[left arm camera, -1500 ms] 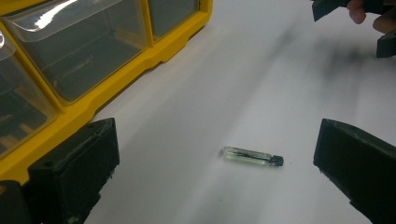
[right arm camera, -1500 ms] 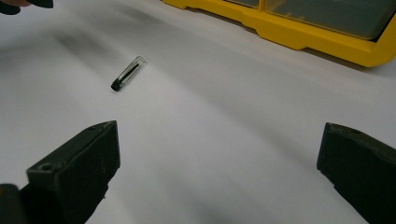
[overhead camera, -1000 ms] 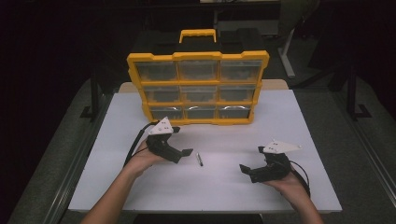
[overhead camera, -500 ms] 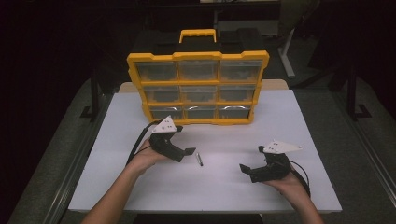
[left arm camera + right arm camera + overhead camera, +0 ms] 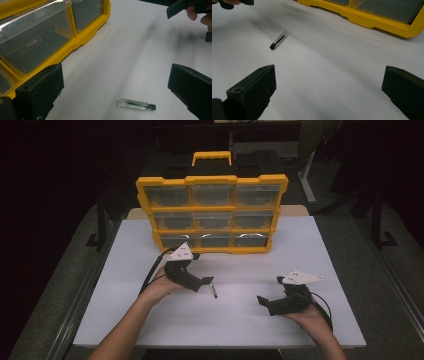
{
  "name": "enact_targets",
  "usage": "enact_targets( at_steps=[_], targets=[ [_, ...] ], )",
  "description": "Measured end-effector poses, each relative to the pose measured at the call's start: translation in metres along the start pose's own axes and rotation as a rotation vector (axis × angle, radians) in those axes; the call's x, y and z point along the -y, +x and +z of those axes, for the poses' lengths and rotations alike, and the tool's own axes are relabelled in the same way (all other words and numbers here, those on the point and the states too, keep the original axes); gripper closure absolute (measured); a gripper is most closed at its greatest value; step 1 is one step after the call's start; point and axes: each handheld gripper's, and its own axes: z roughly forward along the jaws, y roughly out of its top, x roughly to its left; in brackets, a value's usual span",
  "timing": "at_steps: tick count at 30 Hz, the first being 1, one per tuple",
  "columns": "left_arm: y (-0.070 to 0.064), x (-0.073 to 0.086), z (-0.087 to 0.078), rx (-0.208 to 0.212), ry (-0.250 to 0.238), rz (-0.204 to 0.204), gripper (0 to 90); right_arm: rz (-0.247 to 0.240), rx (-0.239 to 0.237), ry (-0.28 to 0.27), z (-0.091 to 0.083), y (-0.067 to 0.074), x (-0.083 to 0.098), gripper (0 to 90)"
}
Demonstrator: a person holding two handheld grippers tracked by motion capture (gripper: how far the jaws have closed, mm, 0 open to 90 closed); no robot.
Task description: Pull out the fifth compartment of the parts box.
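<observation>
Vial point(image 5: 136, 104) between open left tongs point(image 5: 115, 100)

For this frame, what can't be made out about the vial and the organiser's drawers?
- Vial: in the left gripper view, what the clear glass holds is too small to tell; in the high view it is a sliver by the left hand-held gripper.
- Organiser: in the high view, glare on the drawer fronts hides what is inside; both gripper views cut it off at the frame edge.

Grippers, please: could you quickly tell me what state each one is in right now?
Left gripper: open, holding nothing, with the small vial lying between its jaws on the table.
Right gripper: open, holding nothing.
</observation>
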Motion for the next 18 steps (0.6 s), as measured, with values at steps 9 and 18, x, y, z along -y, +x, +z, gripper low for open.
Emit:
enact_targets(
  at_steps=[9,18],
  targets=[
    [-0.001,-0.002,0.008,0.011,-0.002,-0.001,0.3,-0.002,-0.003,0.004,0.000,0.000,0.001,0.0],
    [0.000,-0.005,0.014,0.007,-0.006,0.009,0.3,-0.002,-0.001,0.005,0.001,0.000,0.001,0.0]
  ],
)
